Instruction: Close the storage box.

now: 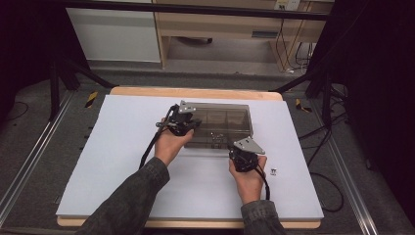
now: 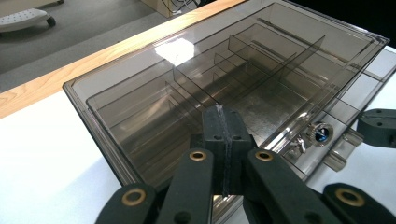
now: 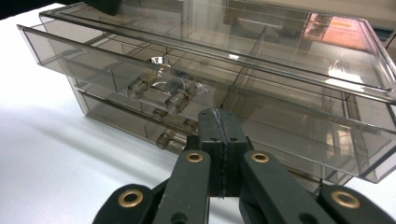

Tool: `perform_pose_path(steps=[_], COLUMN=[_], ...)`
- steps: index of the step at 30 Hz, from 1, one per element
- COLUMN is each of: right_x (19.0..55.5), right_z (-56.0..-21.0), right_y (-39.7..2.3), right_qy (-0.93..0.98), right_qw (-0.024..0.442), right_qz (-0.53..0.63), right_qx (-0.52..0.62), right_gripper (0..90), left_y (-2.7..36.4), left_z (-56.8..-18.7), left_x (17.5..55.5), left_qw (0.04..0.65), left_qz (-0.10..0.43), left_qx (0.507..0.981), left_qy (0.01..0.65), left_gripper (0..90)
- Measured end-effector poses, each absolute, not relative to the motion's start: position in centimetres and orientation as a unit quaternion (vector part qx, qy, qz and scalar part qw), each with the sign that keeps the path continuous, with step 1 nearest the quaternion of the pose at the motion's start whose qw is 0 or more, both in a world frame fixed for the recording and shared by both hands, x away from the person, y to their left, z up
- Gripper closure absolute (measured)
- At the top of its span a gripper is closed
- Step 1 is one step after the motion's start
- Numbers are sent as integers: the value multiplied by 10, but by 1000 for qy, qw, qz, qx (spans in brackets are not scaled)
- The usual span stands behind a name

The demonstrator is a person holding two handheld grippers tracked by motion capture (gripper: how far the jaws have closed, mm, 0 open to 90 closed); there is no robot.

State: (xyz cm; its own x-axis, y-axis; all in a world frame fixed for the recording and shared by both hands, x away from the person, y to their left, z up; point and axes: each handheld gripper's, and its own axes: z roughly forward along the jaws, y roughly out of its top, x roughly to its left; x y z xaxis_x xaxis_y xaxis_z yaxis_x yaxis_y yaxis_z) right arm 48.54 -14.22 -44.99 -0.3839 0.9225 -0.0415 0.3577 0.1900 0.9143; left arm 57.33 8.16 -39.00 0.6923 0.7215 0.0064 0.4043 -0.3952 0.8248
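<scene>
One clear smoky plastic drawer box [image 1: 222,125] stands on the white sheet [image 1: 122,147] that covers the table, a little beyond the middle of it. In the right gripper view the box [image 3: 280,60] shows two drawers stacked one above the other; the upper drawer [image 3: 116,70] is pulled partly out, and each drawer front carries one clear handle [image 3: 161,91]. Inside, thin dividers split the drawers into several compartments, though their number cannot be counted reliably.

Two grippers are in use, one in each hand. The left gripper [image 1: 180,122] sits at the near left corner of the box, its jaws pressed together with nothing between them; in the left gripper view it [image 2: 223,135] rests over the top of the box. The right gripper [image 1: 243,155] is just in front of the box's near right side, jaws also closed and empty, pointing at the drawer fronts in its own view [image 3: 219,140].

One small metal piece [image 1: 274,171] lies on the sheet to the right of the right hand.
</scene>
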Motion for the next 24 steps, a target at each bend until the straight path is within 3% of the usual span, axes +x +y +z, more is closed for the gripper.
perform_pose_path(steps=[24], right_x=[502], right_z=[-449], right_y=[-143], right_qy=[694], right_qw=[320], right_qz=[446], right_qx=[466], right_gripper=[900], left_y=[80], left_z=[-390], left_x=[573], left_qw=[425], left_qz=[189], left_qx=[817], left_qy=[341], left_gripper=[900])
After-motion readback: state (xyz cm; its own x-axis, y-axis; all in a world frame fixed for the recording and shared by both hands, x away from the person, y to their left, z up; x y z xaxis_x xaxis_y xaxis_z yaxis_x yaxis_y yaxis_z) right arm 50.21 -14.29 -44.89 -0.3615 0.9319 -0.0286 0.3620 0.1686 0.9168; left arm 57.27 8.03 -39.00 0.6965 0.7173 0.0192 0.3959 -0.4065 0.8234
